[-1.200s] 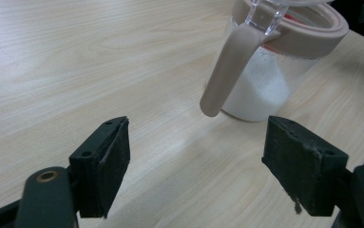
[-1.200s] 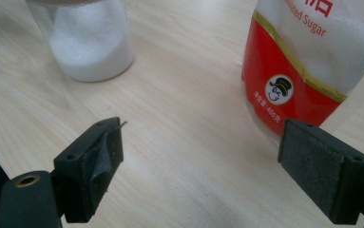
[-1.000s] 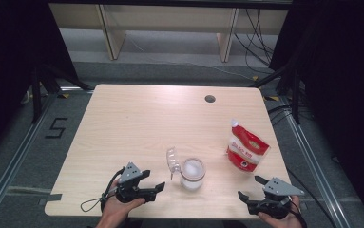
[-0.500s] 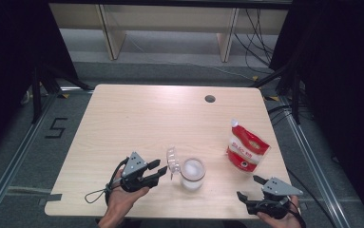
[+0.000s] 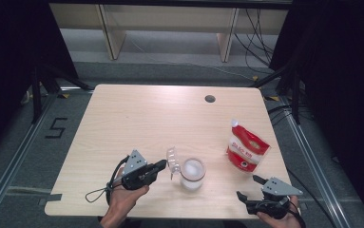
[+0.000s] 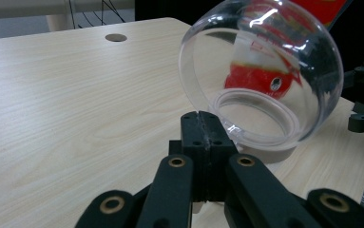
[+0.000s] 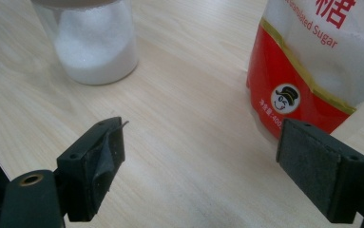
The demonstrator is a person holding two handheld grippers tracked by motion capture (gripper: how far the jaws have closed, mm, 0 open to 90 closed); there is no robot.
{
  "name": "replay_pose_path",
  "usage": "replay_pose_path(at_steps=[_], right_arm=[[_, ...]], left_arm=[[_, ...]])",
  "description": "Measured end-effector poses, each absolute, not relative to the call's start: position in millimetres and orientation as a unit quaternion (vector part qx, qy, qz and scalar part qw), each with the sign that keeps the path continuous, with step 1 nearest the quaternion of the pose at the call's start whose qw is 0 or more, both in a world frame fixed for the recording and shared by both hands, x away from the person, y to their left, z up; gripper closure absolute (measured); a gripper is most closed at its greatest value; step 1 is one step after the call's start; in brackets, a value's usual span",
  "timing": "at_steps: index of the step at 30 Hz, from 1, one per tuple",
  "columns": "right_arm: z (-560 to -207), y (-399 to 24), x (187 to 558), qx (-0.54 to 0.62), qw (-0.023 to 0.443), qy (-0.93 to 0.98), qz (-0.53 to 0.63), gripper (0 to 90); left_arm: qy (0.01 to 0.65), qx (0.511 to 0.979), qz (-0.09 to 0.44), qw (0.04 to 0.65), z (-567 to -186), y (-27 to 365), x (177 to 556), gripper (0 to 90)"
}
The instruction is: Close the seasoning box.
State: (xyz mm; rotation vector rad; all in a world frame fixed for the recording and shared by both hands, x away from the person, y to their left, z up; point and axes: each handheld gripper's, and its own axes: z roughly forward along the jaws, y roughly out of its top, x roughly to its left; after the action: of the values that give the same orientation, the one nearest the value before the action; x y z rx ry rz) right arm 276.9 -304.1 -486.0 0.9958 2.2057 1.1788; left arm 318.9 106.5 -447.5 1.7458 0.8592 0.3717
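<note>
**Left tool closes beside the jar's open lid**

Since a second ago the left tool (image 5: 163,165) has come forward and up from the near desk edge toward the jar (image 5: 192,174), and its jaws have just been closing; they now meet flat against each other, with nothing seen between them in the left gripper view. The right tool (image 5: 249,187) has kept its place at the near right corner of the desk (image 5: 137,118).

The jar of white sugar stands just beyond the left tool's tip. Its clear domed lid (image 6: 260,76) is tipped open and stands on edge directly ahead of the closed jaws, very close; whether the tip touches the lid I cannot tell.

The right tool's jaws stand wide apart and hold nothing. Ahead of them, a little way off, the jar sits to one side and the red sugar bag (image 7: 322,61) to the other.
</note>
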Motion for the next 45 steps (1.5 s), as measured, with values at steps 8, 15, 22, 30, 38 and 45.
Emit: replay_pose_path(at_steps=[8, 15, 22, 30, 38, 45], right_arm=[[-486.1, -303.9, 277.0, 0.364, 0.209, 0.801, 0.427, 17.2], [-486.2, -303.4, 277.1, 0.361, 0.212, 0.801, 0.427, 17.3], [-485.9, -303.2, 276.5, 0.366, 0.210, 0.800, 0.427, 17.4], [-486.4, -303.0, 277.2, 0.360, 0.209, 0.801, 0.431, 17.5], [-486.1, -302.0, 275.3, 0.370, 0.207, 0.799, 0.426, 17.8], [-485.9, -301.9, 274.9, 0.373, 0.205, 0.798, 0.427, 17.9]], left_arm=[[0.362, 0.738, 0.156, 0.548, -446.7, 107.3, 318.9, 89.6], [0.354, 0.738, 0.154, 0.554, -446.5, 106.3, 319.6, 89.6], [0.355, 0.740, 0.151, 0.552, -446.7, 102.6, 319.4, 89.5], [0.357, 0.742, 0.151, 0.548, -446.4, 101.5, 318.6, 89.5], [0.350, 0.743, 0.155, 0.550, -445.6, 99.9, 318.9, 89.5], [0.347, 0.744, 0.156, 0.549, -444.9, 98.5, 319.2, 89.5]])
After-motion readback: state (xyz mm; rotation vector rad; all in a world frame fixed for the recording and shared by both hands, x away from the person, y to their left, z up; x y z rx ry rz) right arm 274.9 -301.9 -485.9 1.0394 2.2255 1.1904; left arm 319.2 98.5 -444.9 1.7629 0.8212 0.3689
